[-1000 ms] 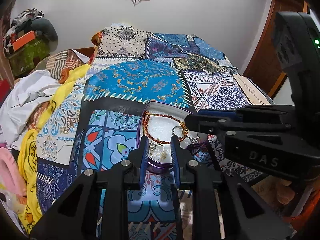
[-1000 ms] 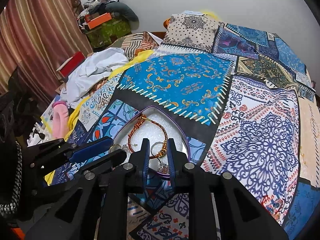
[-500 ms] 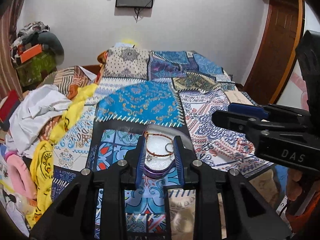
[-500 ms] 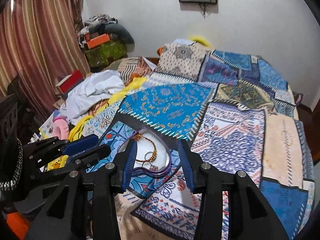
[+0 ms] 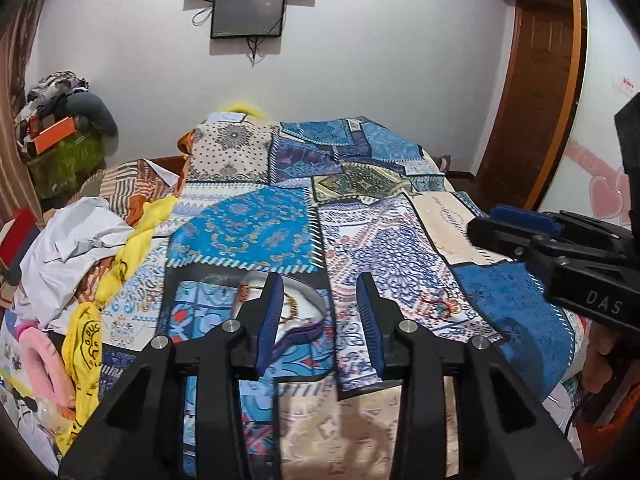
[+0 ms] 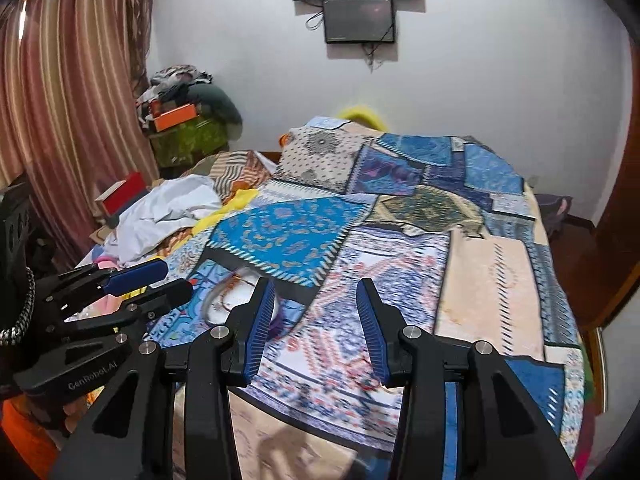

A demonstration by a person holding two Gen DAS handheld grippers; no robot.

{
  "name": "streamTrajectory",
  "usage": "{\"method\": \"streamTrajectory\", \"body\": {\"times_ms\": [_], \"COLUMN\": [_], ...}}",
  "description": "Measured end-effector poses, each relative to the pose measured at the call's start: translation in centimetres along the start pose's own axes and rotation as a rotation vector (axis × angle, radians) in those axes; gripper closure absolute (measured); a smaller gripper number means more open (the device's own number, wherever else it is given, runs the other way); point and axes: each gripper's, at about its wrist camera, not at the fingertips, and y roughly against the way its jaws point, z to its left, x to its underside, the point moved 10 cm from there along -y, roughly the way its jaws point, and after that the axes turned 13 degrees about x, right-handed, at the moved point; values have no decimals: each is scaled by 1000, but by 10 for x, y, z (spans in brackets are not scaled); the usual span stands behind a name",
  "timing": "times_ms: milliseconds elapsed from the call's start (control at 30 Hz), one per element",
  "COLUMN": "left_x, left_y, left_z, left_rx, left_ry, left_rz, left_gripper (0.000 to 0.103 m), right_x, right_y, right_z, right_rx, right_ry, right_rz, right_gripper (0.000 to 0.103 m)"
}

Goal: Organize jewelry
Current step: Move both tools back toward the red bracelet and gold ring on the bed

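Observation:
A round purple-rimmed tray (image 5: pixel 310 298) with a white inside lies on the patchwork bedspread; it holds a red-and-gold beaded necklace (image 5: pixel 290 308) and small rings, blurred. It also shows in the right wrist view (image 6: pixel 218 298). My left gripper (image 5: pixel 318 320) is open and empty, raised above and just right of the tray, its left finger hiding part of it. My right gripper (image 6: pixel 316 322) is open and empty, raised to the right of the tray. It appears in the left wrist view (image 5: pixel 520 228), and the left gripper appears in the right wrist view (image 6: pixel 152 280).
The patchwork bedspread (image 5: pixel 400 240) covers the bed. White and yellow clothes (image 5: pixel 76 248) are heaped along its left side. A red box (image 6: pixel 120 196) and a pile of bags (image 5: pixel 60 136) stand by the curtain. A wooden door (image 5: pixel 536 80) is at the right.
Both grippers have pulled back and up from the tray and opened wide. The tray now looks smaller and lies left of each gripper's gap.

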Motion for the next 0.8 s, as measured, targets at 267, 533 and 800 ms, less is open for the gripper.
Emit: {"method": "streamTrajectory", "body": {"times_ms": [267, 533, 800], "left_x": [11, 29, 48], "left_y": [-28, -68, -101], "left_z": [-24, -37, -48], "left_rx": [20, 49, 76], "left_ry": [0, 16, 12], "left_rz": [68, 161, 233], "left_gripper": [66, 66, 66], "right_x": [14, 43, 82], "right_y": [3, -13, -39], "right_z": [-49, -73, -82], "right_rx": [52, 66, 30], "right_ry": [-48, -68, -82], "right_rz": [12, 82, 201], "right_gripper": [64, 64, 64]}}
